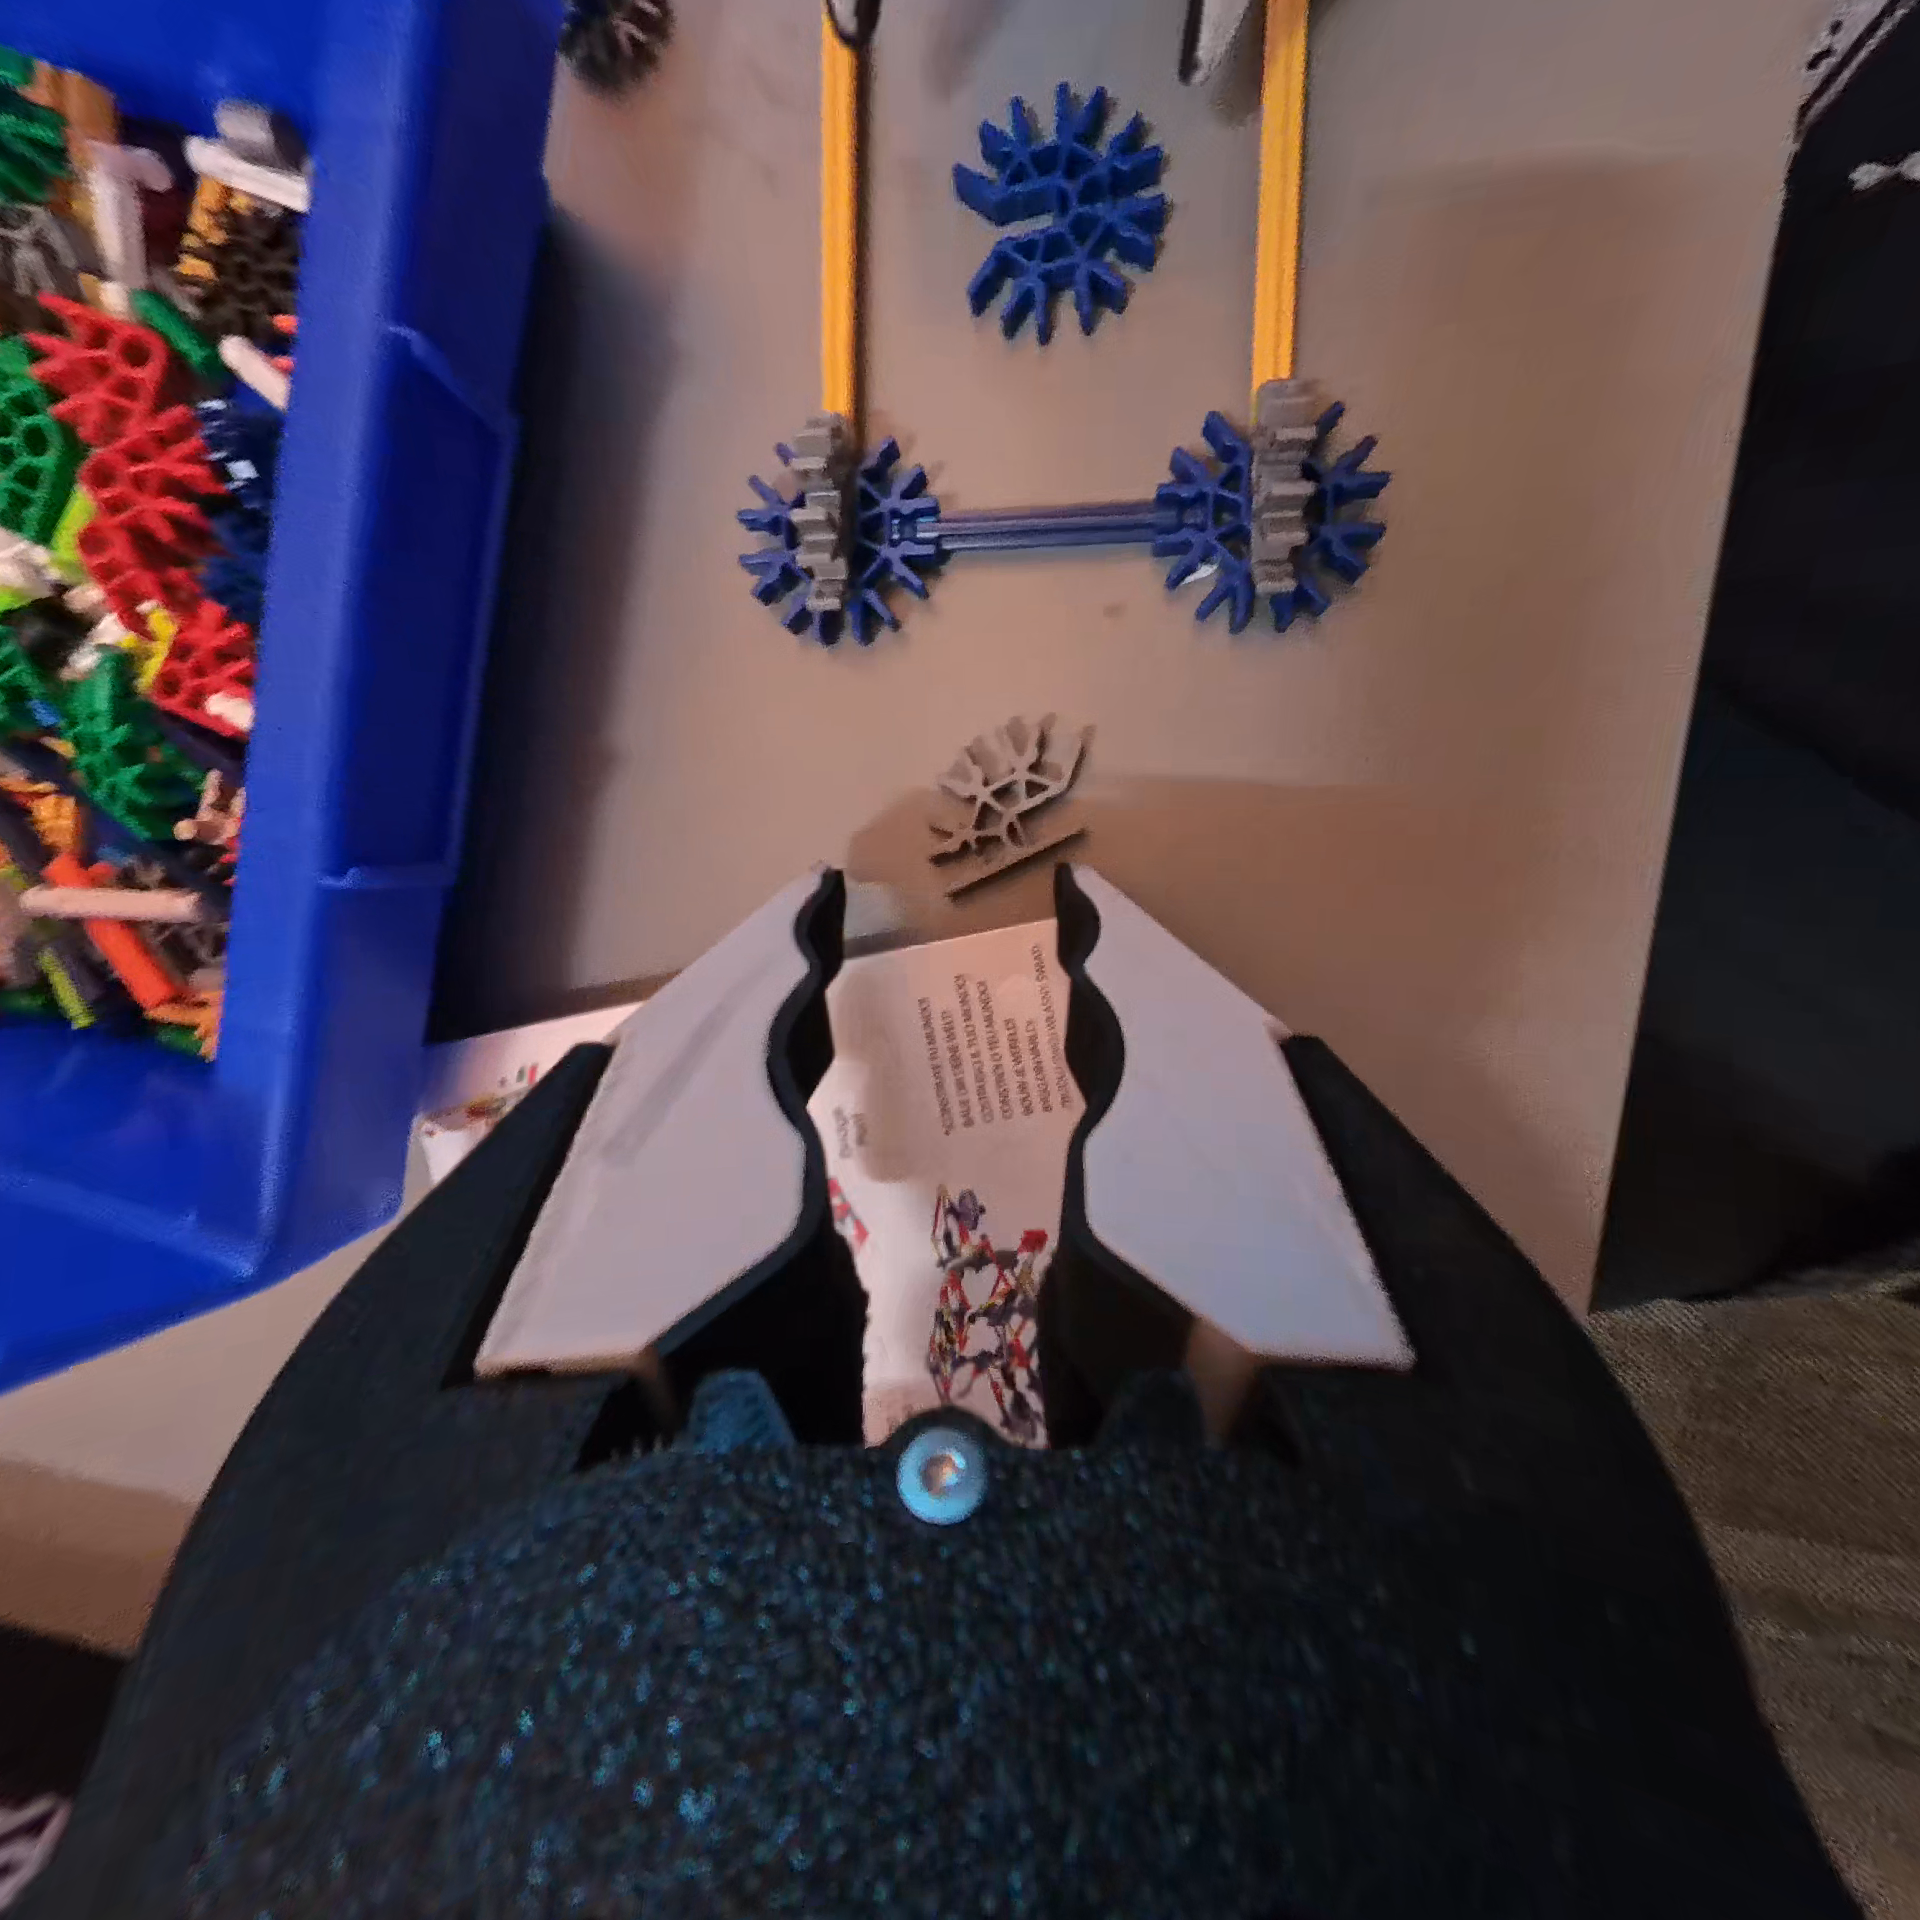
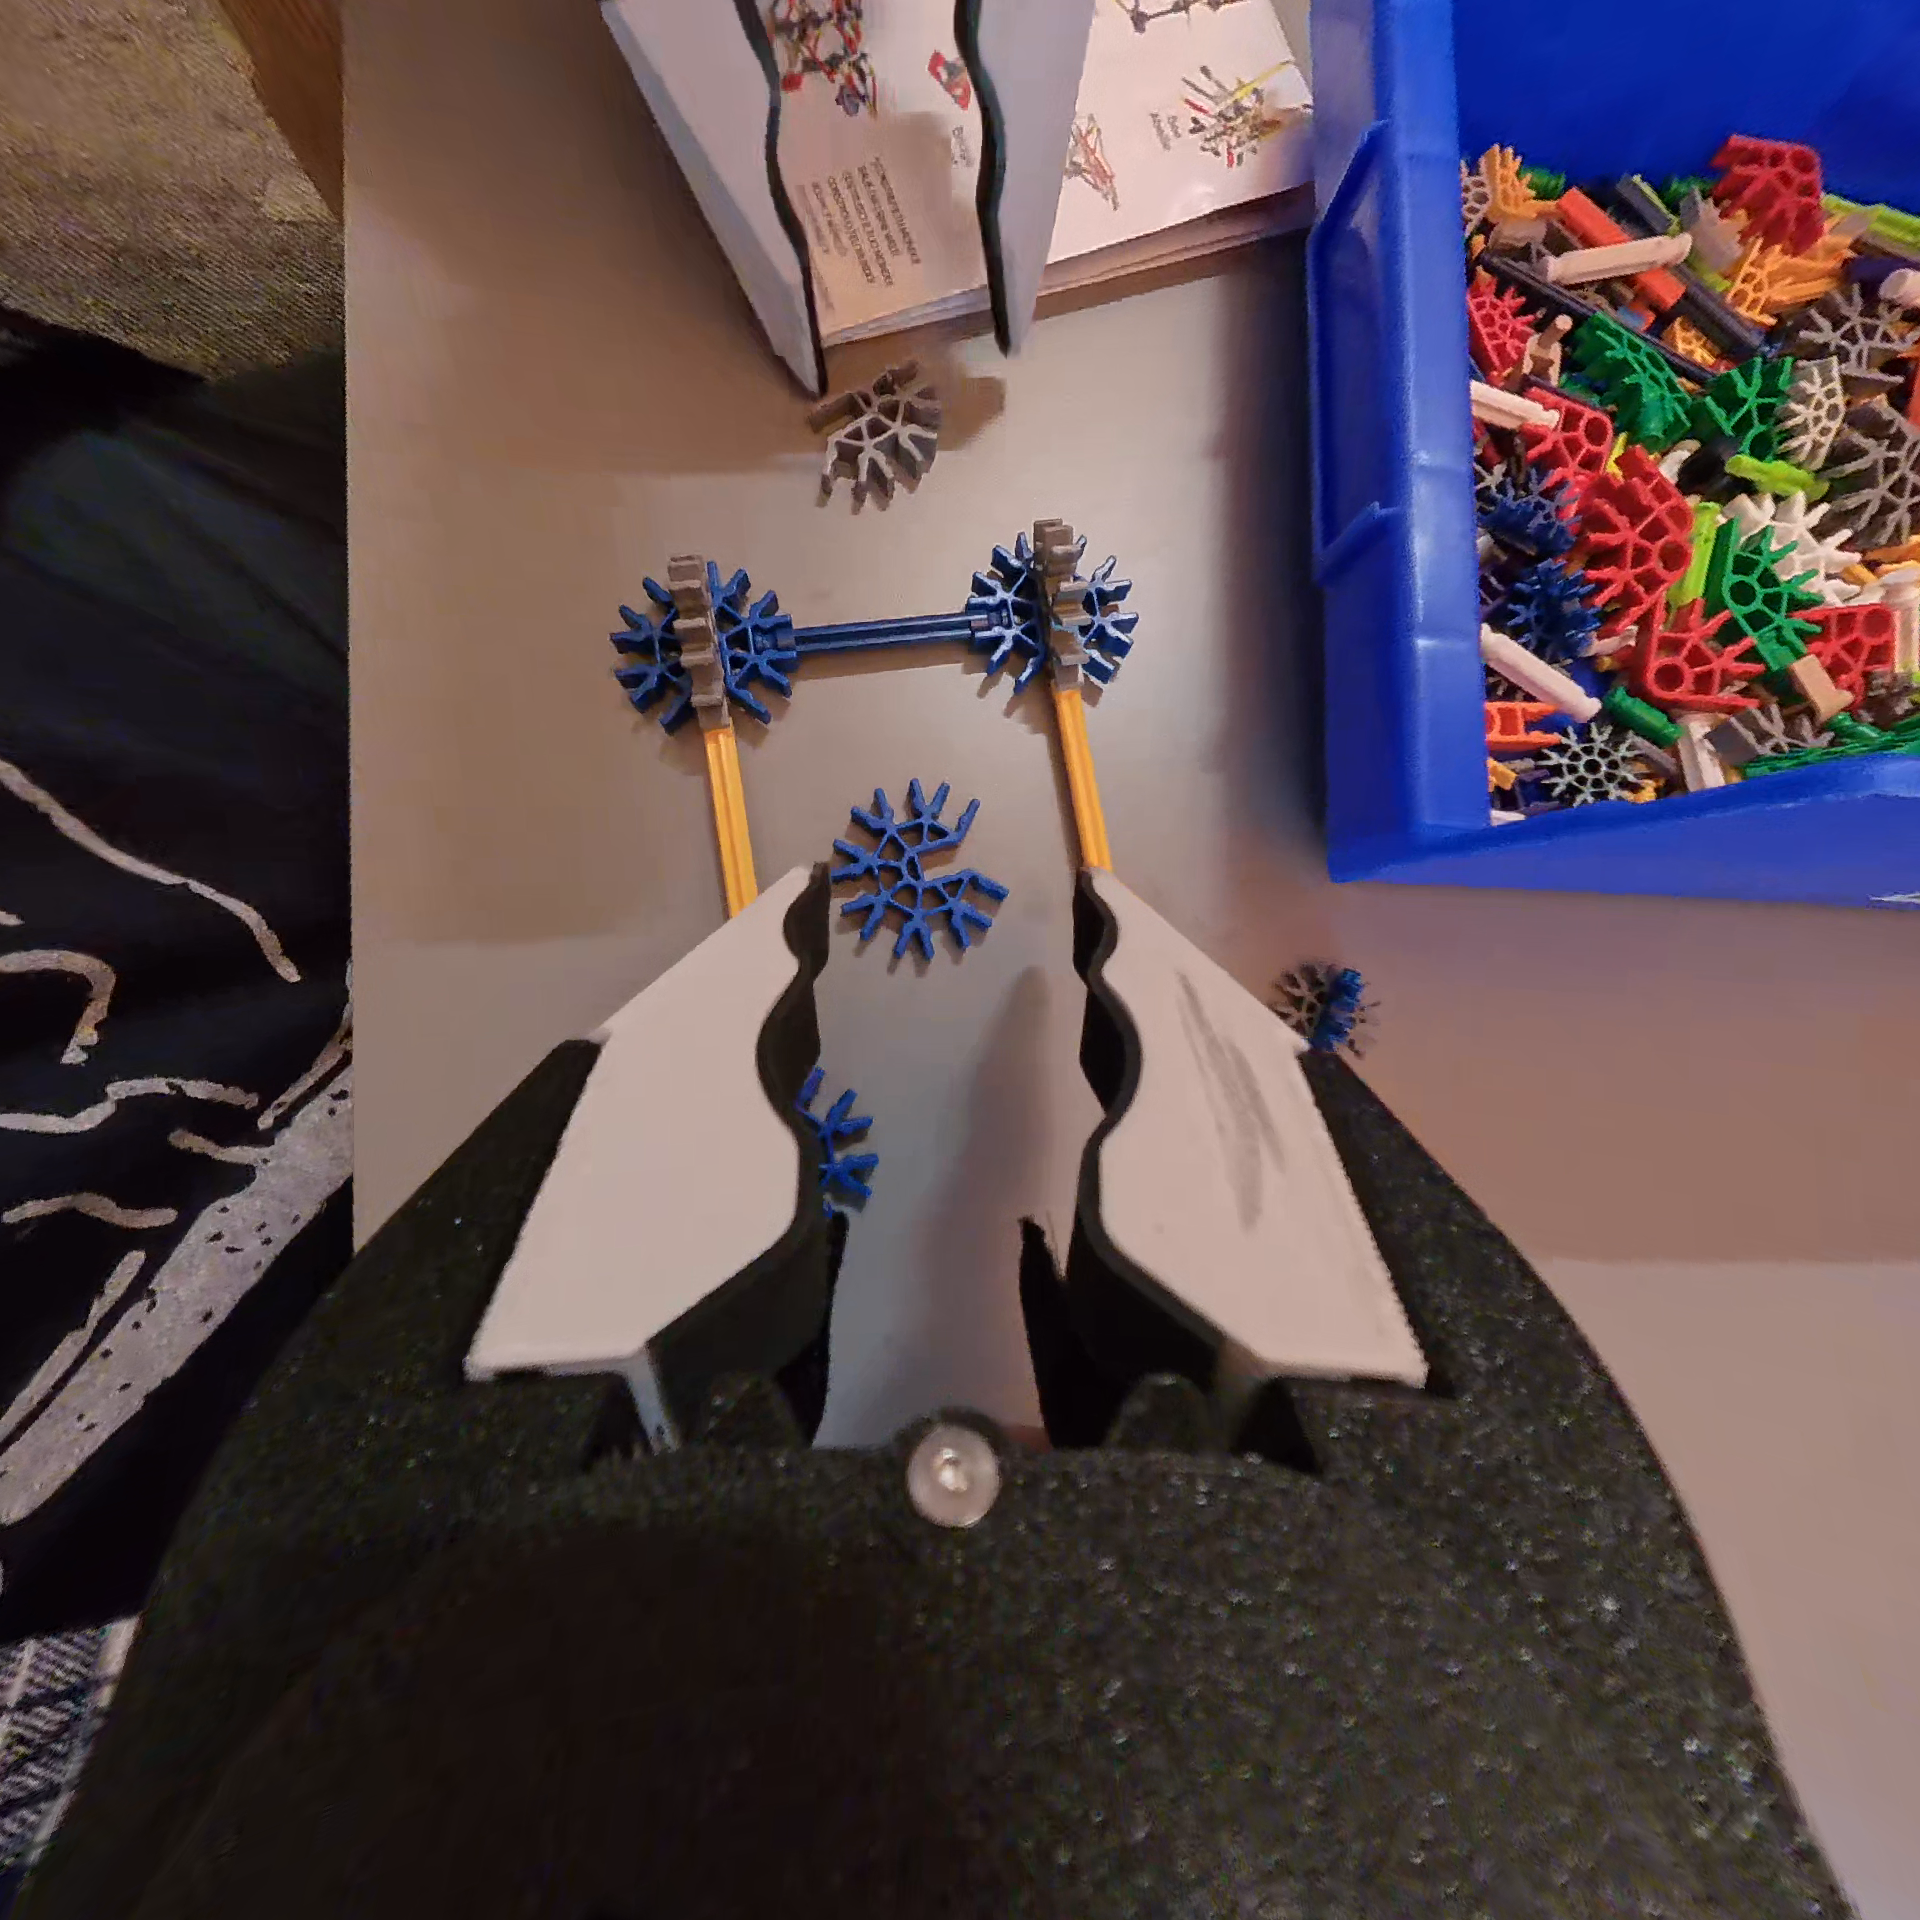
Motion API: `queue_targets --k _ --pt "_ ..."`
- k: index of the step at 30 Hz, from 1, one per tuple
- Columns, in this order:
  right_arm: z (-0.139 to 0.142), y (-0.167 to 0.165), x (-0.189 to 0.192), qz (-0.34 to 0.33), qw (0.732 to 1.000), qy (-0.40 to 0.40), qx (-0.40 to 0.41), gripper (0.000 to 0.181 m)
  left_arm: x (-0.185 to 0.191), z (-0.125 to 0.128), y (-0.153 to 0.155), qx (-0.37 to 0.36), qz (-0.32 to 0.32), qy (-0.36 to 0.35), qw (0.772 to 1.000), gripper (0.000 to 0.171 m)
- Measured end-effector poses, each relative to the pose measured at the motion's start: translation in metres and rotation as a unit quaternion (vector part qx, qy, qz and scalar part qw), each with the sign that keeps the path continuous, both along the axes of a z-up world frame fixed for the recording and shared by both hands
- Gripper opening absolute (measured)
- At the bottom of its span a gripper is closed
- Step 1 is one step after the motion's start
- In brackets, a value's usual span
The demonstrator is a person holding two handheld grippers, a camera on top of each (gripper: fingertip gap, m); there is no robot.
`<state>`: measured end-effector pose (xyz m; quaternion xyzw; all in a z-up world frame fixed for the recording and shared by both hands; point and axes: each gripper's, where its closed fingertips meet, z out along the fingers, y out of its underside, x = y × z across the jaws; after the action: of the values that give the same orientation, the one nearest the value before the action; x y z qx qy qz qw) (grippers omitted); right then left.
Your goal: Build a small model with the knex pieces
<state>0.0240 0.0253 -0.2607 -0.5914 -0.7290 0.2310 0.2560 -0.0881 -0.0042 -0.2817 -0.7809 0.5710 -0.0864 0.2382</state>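
Observation:
A small build lies on the tan table: two blue snowflake connectors with grey pieces point(image 1: 836, 535) point(image 1: 1273, 520) joined by a blue rod point(image 1: 1049, 520), each with a yellow rod point(image 1: 840, 229) running away. It also shows in the right wrist view point(image 2: 878, 629). A loose blue connector point(image 1: 1062, 213) point(image 2: 916, 871) lies between the yellow rods. A loose grey connector point(image 1: 1006, 795) point(image 2: 878, 431) lies just past my left gripper point(image 1: 948, 883), which is open and empty over a printed booklet point(image 1: 935, 1091). My right gripper point(image 2: 951, 883) is open and empty, its tips beside the loose blue connector.
A blue bin point(image 1: 384, 623) point(image 2: 1382, 520) full of mixed coloured pieces stands beside the build. Another blue piece point(image 2: 840, 1143) lies under my right gripper and a small blue-grey piece point(image 2: 1325, 1006) to its right. Dark fabric point(image 2: 156, 935) lies past the table edge. Some 12 cm of space lies between my two pairs of fingers. Left tips and right tips are each some 6 cm from the blue rod point(image 1: 1049, 520). It is also in sight in the right wrist view point(image 2: 879, 622).

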Motion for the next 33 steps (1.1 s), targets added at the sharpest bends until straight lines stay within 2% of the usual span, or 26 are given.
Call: queue_targets --k 2,5,8,11,14,17,20,27,30,33 --pt "-0.001 -0.001 0.000 0.002 1.000 0.003 -0.004 0.046 0.007 0.000 -0.002 -0.011 -0.006 -0.019 1.000 0.037" --pt "-0.003 -0.002 0.001 0.003 1.000 0.005 -0.011 0.046 0.012 -0.001 0.000 -0.004 -0.003 -0.030 1.000 0.019" --pt "-0.004 0.000 0.001 0.002 1.000 0.003 -0.015 0.046 0.015 -0.001 0.000 0.016 0.005 -0.038 0.999 0.017" --pt "-0.005 0.003 0.002 -0.002 1.000 -0.001 -0.021 0.042 0.014 0.000 0.006 0.068 0.024 -0.021 0.997 0.017" --pt "-0.006 -0.002 0.002 0.020 1.000 -0.001 -0.022 0.041 0.017 0.004 0.003 0.105 0.034 -0.013 0.994 0.017" --pt "-0.012 -0.006 0.001 0.041 0.999 -0.013 -0.012 0.041 0.020 0.013 0.001 0.135 0.050 -0.022 0.989 0.017" --pt "-0.016 -0.002 -0.001 0.035 0.999 -0.027 0.001 0.042 0.021 0.024 0.003 0.170 0.074 -0.031 0.982 0.017" --pt "-0.004 0.000 0.001 -0.030 0.999 -0.036 -0.007 0.043 0.020 0.028 0.000 0.196 0.098 -0.034 0.975 0.017" --pt "-0.013 -0.010 0.000 -0.032 0.998 -0.046 -0.025 0.038 0.019 0.026 0.001 0.199 0.106 -0.039 0.973 0.017" --pt "-0.018 -0.011 -0.003 -0.013 0.999 -0.042 -0.009 0.031 0.021 0.026 0.000 0.201 0.107 -0.044 0.973 0.017"
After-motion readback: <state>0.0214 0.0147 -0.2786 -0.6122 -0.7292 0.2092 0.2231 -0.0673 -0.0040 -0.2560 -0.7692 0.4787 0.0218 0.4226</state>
